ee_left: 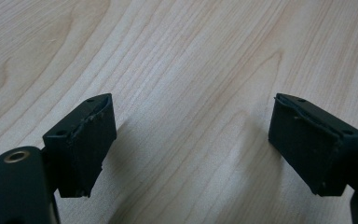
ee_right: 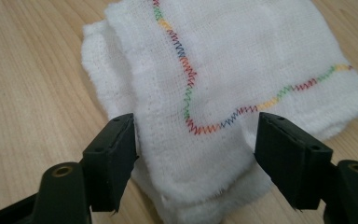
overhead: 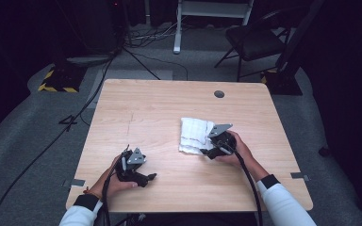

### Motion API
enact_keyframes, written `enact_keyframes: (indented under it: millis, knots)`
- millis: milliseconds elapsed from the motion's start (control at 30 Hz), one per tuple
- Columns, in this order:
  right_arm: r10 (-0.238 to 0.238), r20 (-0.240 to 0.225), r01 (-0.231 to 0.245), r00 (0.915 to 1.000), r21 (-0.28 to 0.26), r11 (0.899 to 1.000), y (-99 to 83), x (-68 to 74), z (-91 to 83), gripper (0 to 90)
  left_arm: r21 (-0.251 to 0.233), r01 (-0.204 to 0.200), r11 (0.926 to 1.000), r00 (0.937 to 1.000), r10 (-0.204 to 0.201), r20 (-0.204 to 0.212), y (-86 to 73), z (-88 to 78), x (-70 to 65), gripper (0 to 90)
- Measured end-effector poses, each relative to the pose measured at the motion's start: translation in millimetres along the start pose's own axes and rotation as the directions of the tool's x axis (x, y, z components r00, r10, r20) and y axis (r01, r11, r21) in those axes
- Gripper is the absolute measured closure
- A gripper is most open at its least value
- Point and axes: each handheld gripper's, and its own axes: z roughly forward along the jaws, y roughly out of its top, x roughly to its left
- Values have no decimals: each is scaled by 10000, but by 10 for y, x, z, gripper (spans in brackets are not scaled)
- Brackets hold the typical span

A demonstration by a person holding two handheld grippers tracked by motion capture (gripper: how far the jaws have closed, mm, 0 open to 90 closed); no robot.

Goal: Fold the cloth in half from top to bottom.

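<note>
The left gripper [overhead: 143, 175] sits close to the desk's [overhead: 160, 108] near edge, toward its left corner, jaws spread wide over bare wood and grasping nothing. The right gripper [ee_right: 193, 161] is released too, its jaws straddling the near end of the folded white cloth [ee_right: 223, 70], which lies right of the desk's middle.

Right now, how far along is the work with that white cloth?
The cloth already lies folded in layers on the table, so some folding looks done. In hand: the right gripper is at its near corner, jaws open to either side of it, not yet closed. The left gripper waits open over bare wood. Left, probably: gripping that corner and another fold or a move.
</note>
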Motion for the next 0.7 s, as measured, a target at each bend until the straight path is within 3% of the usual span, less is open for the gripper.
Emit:
enact_keyframes:
  millis: [167, 533, 700]
  knots:
    - [-249, 49, 249, 9997, -54, 9997, -30, 45, -185, 298, -4, 5, 10000, 10000, -5, -12, 0, 0, -1, 153]
    - [-591, -4, 590, 9983, 459, 9972, -152, 155, -402, 291, 0, 8, 10000, 10000, -8, -16, 0, 0, -1, 153]
    - [-801, 341, 783, 9962, 514, 9956, -247, 188, -483, 296, -3, 7, 10000, 10000, -7, -14, 0, 0, -1, 153]
